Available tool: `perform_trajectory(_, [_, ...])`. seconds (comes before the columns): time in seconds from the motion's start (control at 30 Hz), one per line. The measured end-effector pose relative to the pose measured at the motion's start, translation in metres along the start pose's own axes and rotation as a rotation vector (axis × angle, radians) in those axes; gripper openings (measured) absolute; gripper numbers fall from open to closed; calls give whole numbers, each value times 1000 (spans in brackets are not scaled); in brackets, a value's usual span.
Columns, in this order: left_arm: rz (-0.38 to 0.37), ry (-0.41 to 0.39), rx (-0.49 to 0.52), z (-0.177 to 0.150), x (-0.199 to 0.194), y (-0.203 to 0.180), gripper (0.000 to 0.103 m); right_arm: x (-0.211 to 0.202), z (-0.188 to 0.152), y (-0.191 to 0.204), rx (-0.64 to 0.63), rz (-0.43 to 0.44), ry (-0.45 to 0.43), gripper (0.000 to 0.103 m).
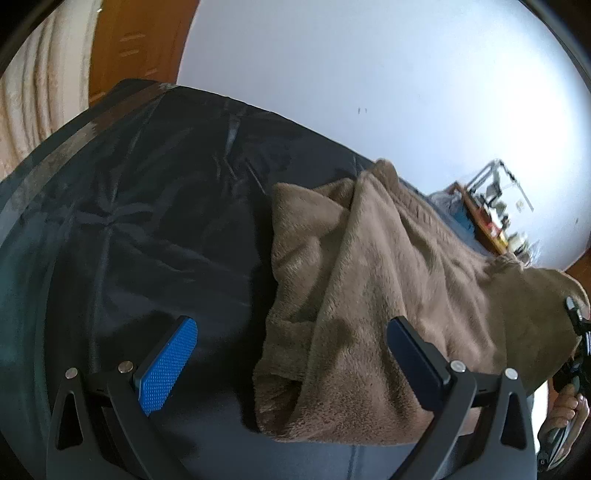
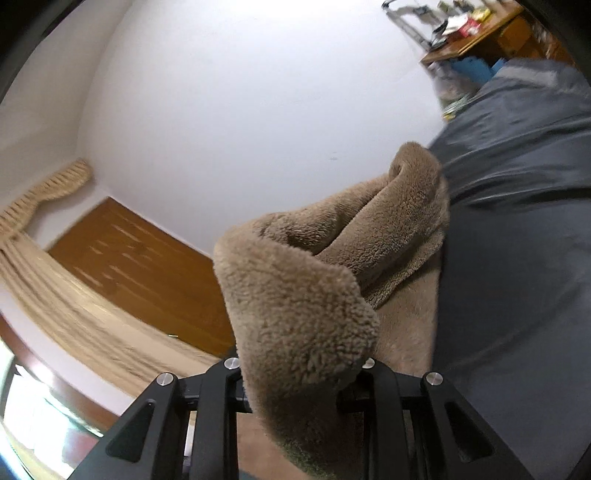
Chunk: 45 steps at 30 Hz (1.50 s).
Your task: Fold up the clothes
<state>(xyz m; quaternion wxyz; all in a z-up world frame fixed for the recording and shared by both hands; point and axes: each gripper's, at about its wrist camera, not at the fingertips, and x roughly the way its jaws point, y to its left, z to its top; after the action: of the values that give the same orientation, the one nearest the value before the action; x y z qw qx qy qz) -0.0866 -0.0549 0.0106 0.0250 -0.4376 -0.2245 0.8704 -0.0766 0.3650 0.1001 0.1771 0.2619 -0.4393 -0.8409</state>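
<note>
Brown fleece garment [image 1: 388,295] lies on a dark sheet-covered surface [image 1: 147,221], just ahead of my left tool [image 1: 291,354], whose blue-padded fingers [image 1: 168,363] are spread wide. My right tool [image 2: 301,369] pinches a lifted fold of the same fleece.

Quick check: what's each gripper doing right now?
Left gripper: open, holding nothing.
Right gripper: shut on the brown fleece garment.

White wall [image 2: 240,110], wooden door [image 2: 147,266], beige curtain [image 2: 55,295], possibly a cluttered desk [image 2: 480,33].
</note>
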Motion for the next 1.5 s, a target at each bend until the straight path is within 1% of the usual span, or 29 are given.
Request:
perform_trajectory(0.07, [-9,-17,-28,3,-5,6,103,12,-2,20,-21,53,16,27])
perform_trajectory(0.17, [-16,-41,-69,7,-11,16,103,41,-14,53,-79,109,66,27])
perform_trajectory(0.23, [-14,-53,-105,11,-14,25,103,65,-28,75,-134,138,106,27])
perform_trajectory(0.33, [-10,-67,-167,14,-20,42,103,102,-58,104,-227,160,184,27])
perform_trajectory(0.43, [-8,-78,-232,18,-22,59,103,132,-99,126,-358,146,263,27])
perform_trajectory(0.5, [-11,-78,-257,18,-23,66,103,149,-127,138,-451,126,312,26])
perform_trajectory(0.53, [-13,-76,-265,17,-22,68,103,157,-146,141,-520,92,330,26])
perform_trajectory(0.63, [-23,-70,-278,15,-22,69,103,175,-183,140,-699,-4,341,26])
perform_trajectory(0.67, [-27,-67,-277,14,-22,68,103,170,-197,144,-746,-26,341,26])
perform_trajectory(0.77, [-38,-60,-269,13,-21,64,103,167,-212,149,-827,-56,322,26])
perform_trajectory(0.87, [-44,-61,-269,12,-22,64,103,173,-212,151,-858,-62,304,26])
perform_trajectory(0.97, [-47,-74,-281,13,-26,67,103,172,-202,154,-867,-57,279,26])
perform_trajectory(1.03, [-49,-85,-292,15,-29,70,103,167,-209,160,-895,-51,257,26])
perform_trajectory(1.17, [-52,-98,-316,13,-37,75,103,164,-233,167,-948,-42,301,26])
perform_trajectory(1.33, [-52,-95,-330,14,-35,80,103,177,-267,159,-1112,-111,379,27])
perform_trajectory(1.4, [-55,-92,-328,14,-35,79,103,174,-269,158,-1132,-115,383,28])
perform_trajectory(1.43, [-57,-92,-325,14,-36,78,103,171,-269,157,-1126,-105,394,30])
perform_trajectory(1.5, [-56,-92,-317,14,-36,77,103,166,-269,156,-1113,-85,415,47])
